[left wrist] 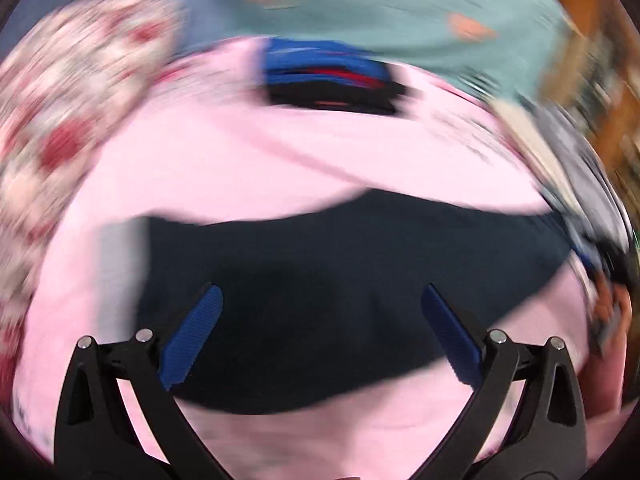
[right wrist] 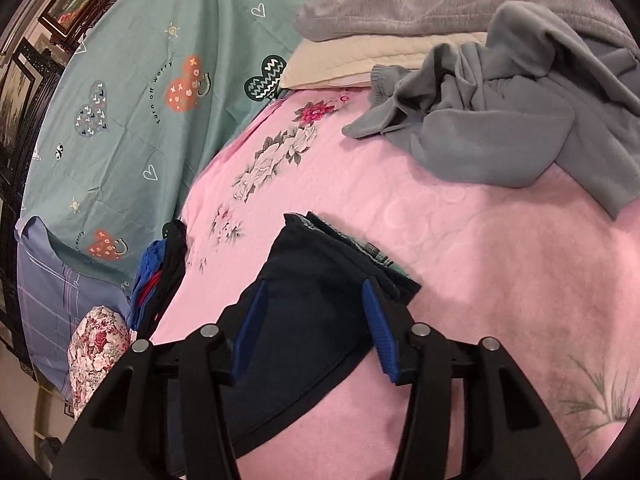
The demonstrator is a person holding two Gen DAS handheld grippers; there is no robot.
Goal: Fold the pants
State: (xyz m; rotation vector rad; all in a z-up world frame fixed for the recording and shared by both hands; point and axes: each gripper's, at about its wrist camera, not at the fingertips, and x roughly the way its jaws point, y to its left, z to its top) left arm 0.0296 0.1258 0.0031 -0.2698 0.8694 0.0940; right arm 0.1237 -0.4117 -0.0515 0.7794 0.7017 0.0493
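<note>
The dark navy pants [right wrist: 320, 248] lie folded in a narrow band on the pink bedspread [right wrist: 480, 260], with a plaid lining showing at the far end [right wrist: 372, 254]. My right gripper [right wrist: 315, 285] hangs just over them, its blue pads [right wrist: 378, 328] about half apart, and the cloth runs on past both fingers. The left wrist view is smeared by motion. In it the same pants [left wrist: 340, 248] stretch across the middle, and my left gripper [left wrist: 322, 292] is spread wide above them with nothing between its pads [left wrist: 192, 336].
A heap of grey garments [right wrist: 500, 120] lies at the far right by a cream pillow [right wrist: 340, 64] and a grey blanket [right wrist: 420, 0]. A folded blue, red and black stack [right wrist: 160, 276] sits at the bedspread's left edge, beside a teal patterned sheet [right wrist: 132, 100] and a floral pillow [right wrist: 96, 352].
</note>
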